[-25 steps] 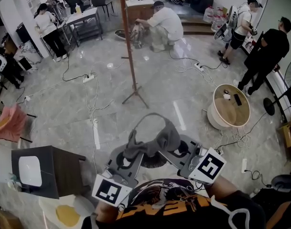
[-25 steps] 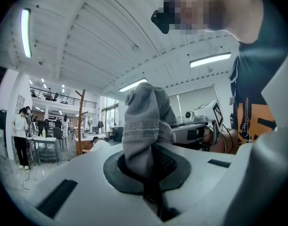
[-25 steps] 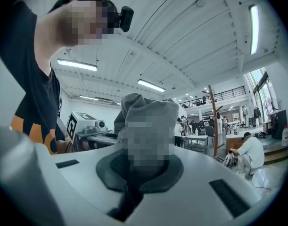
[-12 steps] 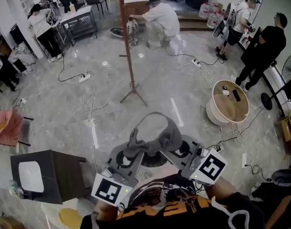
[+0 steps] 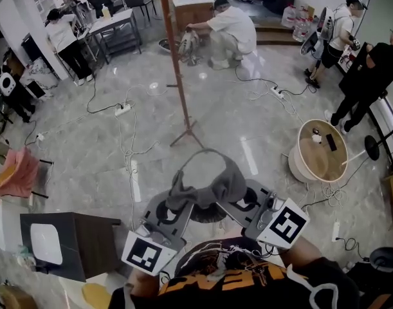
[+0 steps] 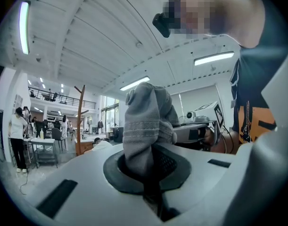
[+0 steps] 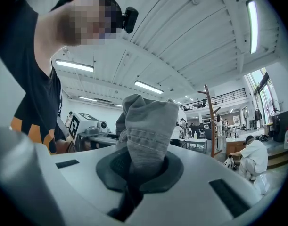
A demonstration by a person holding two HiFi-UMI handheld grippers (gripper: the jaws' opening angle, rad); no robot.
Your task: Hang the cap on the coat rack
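Cap (image 5: 212, 184) is clamped by left gripper (image 5: 182, 205) and right gripper (image 5: 227, 202).

I see pale grey marble-tile floor (image 5: 87, 153), glossy. On it, ahead of me: tall brown wooden coat rack (image 5: 175, 56), standing on spread feet. Around it: white power strips (image 5: 123, 109), thin cables (image 5: 93, 89) trailing across tiles. At right: round white drum surface with wooden top (image 5: 298, 166). Lower left: dark square surface (image 5: 93, 237).
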